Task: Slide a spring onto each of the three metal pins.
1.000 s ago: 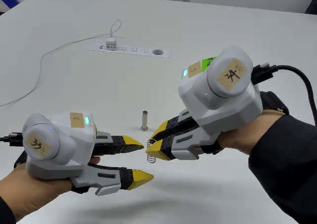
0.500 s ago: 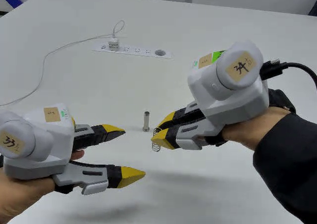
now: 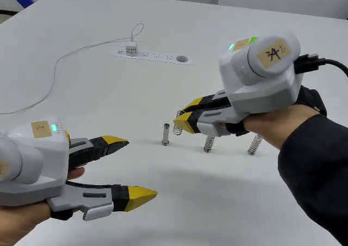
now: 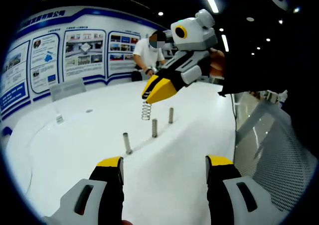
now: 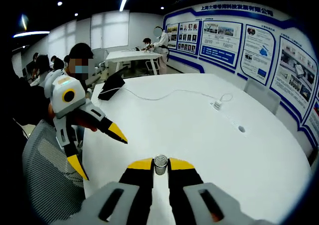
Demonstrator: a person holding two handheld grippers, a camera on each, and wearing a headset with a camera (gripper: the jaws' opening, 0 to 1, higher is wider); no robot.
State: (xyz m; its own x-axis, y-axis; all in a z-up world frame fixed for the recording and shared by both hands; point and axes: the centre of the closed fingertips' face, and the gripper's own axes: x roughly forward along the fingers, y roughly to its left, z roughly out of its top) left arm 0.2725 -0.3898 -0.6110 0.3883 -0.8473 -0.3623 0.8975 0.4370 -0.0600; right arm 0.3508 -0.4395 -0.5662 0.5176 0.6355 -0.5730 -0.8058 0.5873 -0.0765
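Observation:
My right gripper is shut on a small coil spring, which hangs just right of the top of a bare metal pin standing on the white table. In the right gripper view the spring sits end-on between the yellow tips of that gripper. Two more pins stand to the right, each wearing a spring. My left gripper is open and holds nothing, low at the near left. From the left gripper I see the held spring above the row of pins, the bare pin nearest.
A white power strip lies at the far side of the table, with a plug and a white cable trailing left. A mesh chair stands by the table's edge. People stand in the room behind.
The right gripper has carried the spring up off the table and towards the bare pin, uncovering the two sprung pins behind it. The left gripper has drawn back from the pin.

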